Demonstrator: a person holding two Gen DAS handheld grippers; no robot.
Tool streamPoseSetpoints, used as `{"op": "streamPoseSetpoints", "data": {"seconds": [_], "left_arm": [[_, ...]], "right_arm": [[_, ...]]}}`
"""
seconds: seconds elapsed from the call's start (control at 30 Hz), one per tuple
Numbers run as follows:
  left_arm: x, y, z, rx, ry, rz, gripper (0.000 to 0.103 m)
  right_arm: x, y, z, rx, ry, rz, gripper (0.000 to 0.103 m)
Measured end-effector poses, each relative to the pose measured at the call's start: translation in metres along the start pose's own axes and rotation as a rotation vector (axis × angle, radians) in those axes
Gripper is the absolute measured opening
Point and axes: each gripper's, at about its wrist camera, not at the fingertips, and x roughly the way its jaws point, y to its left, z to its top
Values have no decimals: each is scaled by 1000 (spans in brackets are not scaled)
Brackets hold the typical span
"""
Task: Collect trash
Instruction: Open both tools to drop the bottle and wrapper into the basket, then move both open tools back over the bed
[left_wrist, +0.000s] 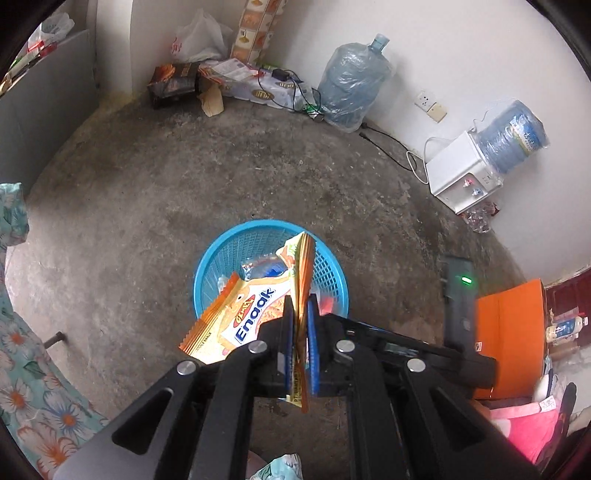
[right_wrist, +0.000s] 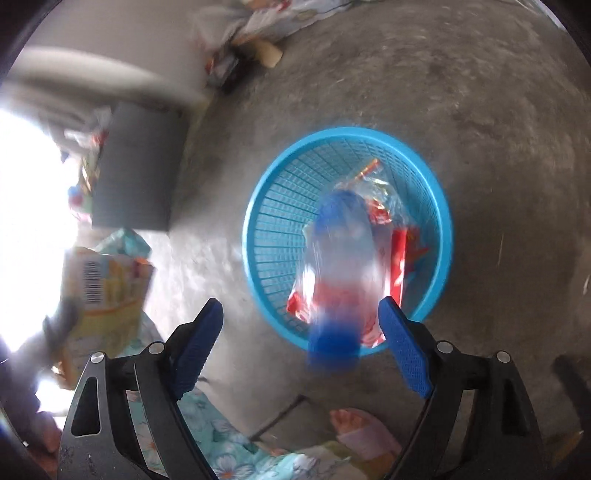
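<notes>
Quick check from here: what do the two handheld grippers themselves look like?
Both match: left gripper and right gripper have black angular linkage arms with cut-out slots, round silver pivot pins, and blue textured pads lining the jaws. No cables or sleeves visible.

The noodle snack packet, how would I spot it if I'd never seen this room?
Find the round blue basket on the grey floor. Just above it, the left gripper pinches an orange packet; only it says "Enaak" in blue letters.

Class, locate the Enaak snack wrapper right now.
In the left wrist view, the Enaak wrapper is pinched in the left gripper, held over the blue basket.
</notes>
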Motion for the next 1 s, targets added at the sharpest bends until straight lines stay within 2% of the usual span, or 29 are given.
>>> {"op": "streamPoseSetpoints", "data": {"seconds": [0.13,0.3,0.33,0.37,0.4,0.47,0.53,0.73,0.93,1.0], "left_arm": [[12,0,1,-3,10,-1,7],[32,-1,7,-23,15,-11,9],[35,-2,8,-19,8,-12,12],[38,-4,11,-14,1,-4,22],[42,-5,12,-14,-2,-1,41],[41,-6,14,-22,-24,16,57],[33,-9,12,-25,-64,36,58],[-19,-8,6,-13,-152,28,61],[-95,-18,-8,23,-246,-4,64],[-126,-22,-19,40,-281,-18,69]], "right_arm": [[-19,-11,-22,5,-60,0,82],[-48,-34,-46,54,-90,17,82],[-52,-36,-50,59,-95,16,82],[-56,-38,-53,64,-100,13,82],[-59,-39,-56,69,-101,12,82],[-59,-40,-56,73,-95,16,82],[-61,-39,-55,73,-96,19,82],[-66,-24,-64,37,-100,44,82],[-79,0,-75,-21,-121,77,82],[-88,13,-83,-49,-134,89,82]]}}
